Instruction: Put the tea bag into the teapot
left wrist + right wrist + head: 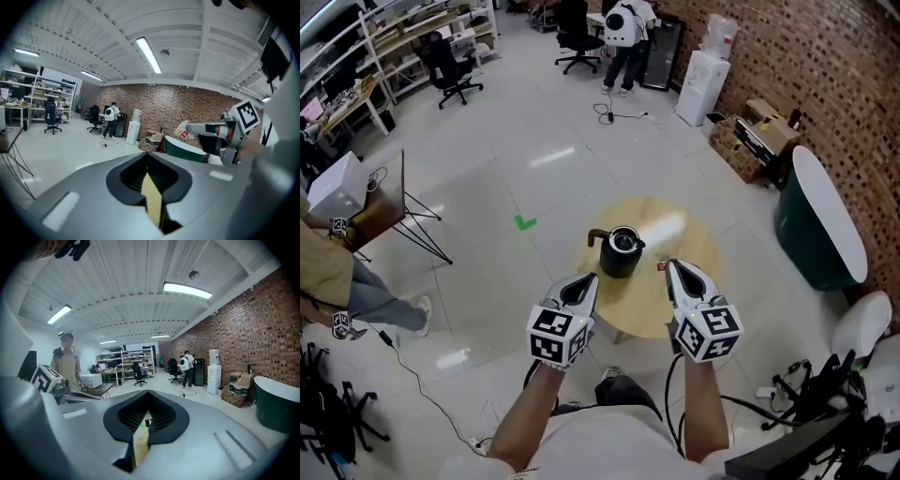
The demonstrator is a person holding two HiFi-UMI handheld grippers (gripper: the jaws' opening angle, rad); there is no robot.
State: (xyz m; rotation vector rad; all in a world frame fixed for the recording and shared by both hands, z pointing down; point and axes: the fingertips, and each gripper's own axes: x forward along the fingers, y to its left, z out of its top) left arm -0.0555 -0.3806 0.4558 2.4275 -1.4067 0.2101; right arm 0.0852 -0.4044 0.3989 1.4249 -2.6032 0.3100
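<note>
A black teapot [621,251] with an open top stands on the round wooden table [675,230]. My right gripper [669,264] hovers just right of the pot, shut on the tea bag [661,266], whose red tag shows at its tip. In the left gripper view the same tea bag [183,131] sticks out from the right gripper [191,128] as a pale packet with a red label. My left gripper [589,277] is at the pot's near left side. Its jaws are together with nothing between them.
A dark green tub with a white rim [816,225] stands on the floor to the right. A person [328,272] and a folding stand [389,202] are at the left. Cables [412,375] trail over the floor near my feet. Boxes [750,131] line the brick wall.
</note>
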